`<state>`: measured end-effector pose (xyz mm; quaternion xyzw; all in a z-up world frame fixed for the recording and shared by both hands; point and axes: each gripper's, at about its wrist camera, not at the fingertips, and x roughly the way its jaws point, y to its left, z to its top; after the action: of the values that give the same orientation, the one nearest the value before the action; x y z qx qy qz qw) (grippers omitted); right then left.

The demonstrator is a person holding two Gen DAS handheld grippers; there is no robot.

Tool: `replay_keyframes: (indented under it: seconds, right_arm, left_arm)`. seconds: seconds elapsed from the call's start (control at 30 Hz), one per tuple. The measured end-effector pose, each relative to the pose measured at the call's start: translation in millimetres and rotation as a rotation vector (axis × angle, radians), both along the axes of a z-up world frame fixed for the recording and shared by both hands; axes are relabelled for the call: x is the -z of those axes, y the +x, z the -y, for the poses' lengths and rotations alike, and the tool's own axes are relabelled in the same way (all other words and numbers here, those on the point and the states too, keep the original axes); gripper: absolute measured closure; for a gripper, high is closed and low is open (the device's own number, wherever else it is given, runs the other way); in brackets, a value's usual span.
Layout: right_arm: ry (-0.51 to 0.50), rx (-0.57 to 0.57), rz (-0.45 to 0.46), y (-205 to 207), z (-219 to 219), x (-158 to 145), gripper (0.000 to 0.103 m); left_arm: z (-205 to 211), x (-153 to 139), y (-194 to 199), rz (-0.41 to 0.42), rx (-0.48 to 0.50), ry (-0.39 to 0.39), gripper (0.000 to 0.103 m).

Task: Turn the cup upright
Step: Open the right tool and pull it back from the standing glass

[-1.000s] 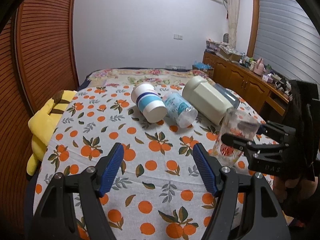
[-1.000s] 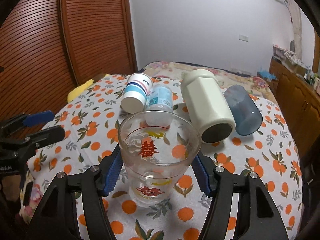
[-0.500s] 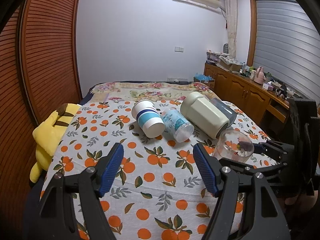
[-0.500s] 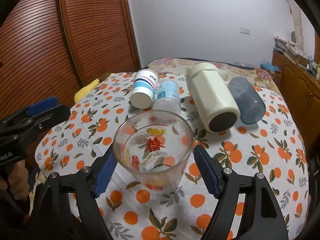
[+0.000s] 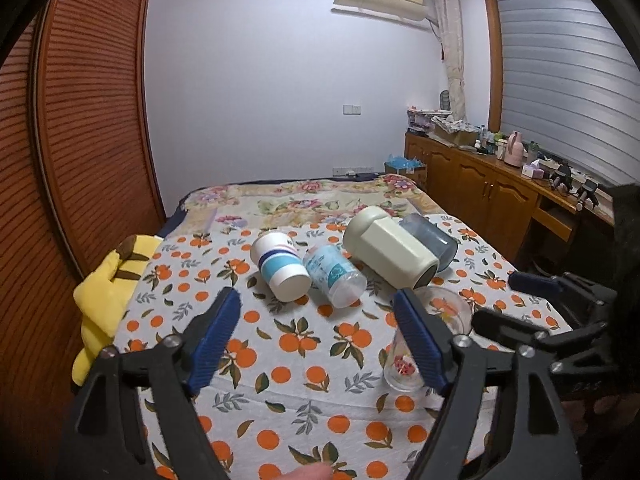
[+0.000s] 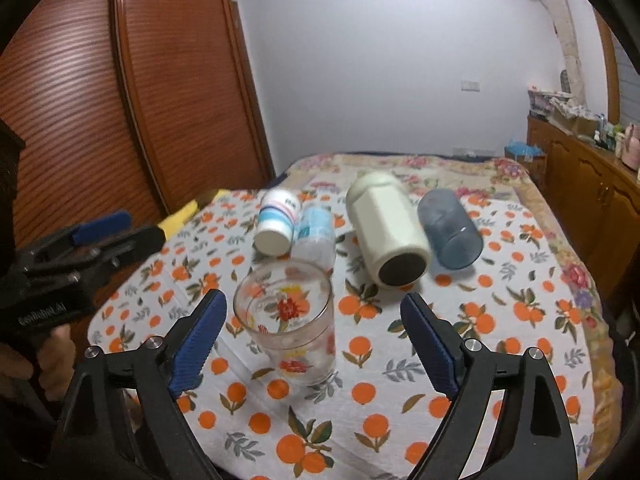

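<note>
A clear glass cup printed with red and yellow flowers [image 6: 289, 322] stands upright, mouth up, on the white cloth patterned with oranges and leaves [image 6: 496, 344]. In the right wrist view it sits just ahead of the right gripper [image 6: 316, 342], a little toward the left blue pad; the tongs are spread wide and neither pad touches the glass. In the left wrist view the same cup [image 5: 430, 338] shows at about 4 o'clock, partly hidden behind that gripper's right finger.

The left gripper [image 5: 320, 340] is also spread wide, with nothing between its blue pads, only bare cloth ahead of it. It appears in the right wrist view at 9 o'clock, held in a hand.

Beyond the glass cup, at 12 o'clock, four vessels lie on their sides in a row. From left to right they are a white paper cup with blue stripes [image 6: 278, 222], a clear plastic cup with a light blue label [image 6: 315, 234] touching it, a large cream faceted bottle with a dark base [image 6: 386, 228], and a translucent grey-blue tumbler [image 6: 448, 232] just beside the bottle.

A yellow plush toy [image 5: 108, 292] lies at the cloth's left edge, at 9 o'clock in the left wrist view.
</note>
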<state>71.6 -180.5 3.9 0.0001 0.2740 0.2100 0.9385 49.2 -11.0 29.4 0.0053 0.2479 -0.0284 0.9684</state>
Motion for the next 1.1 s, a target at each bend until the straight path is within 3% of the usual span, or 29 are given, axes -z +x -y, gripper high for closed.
replay_keyframes:
  seconds: [0.1, 0.2, 0.57, 1.1]
  right_arm:
    - [0.002, 0.02, 0.037, -4.9, 6.6, -9.6, 0.01]
    - [0.003, 0.063, 0.073, -11.4, 14.5, -15.0, 0.001]
    - [-0.007, 0.175, 0.119, -32.6, 34.1, -14.2, 0.0]
    - [-0.008, 0.192, 0.118, -32.5, 34.8, -8.8, 0.0]
  left_arm:
    - [5.7, -4.5, -1.2, 0.014, 0.001, 0.003, 0.015]
    - [10.6, -7.1, -3.9, 0.02, 0.005, 0.006, 0.013]
    - [19.2, -6.8, -24.4, 0.031, -0.003, 0.016, 0.012]
    - [9.5, 2.8, -30.8, 0.011, -0.024, -0.007, 0.012]
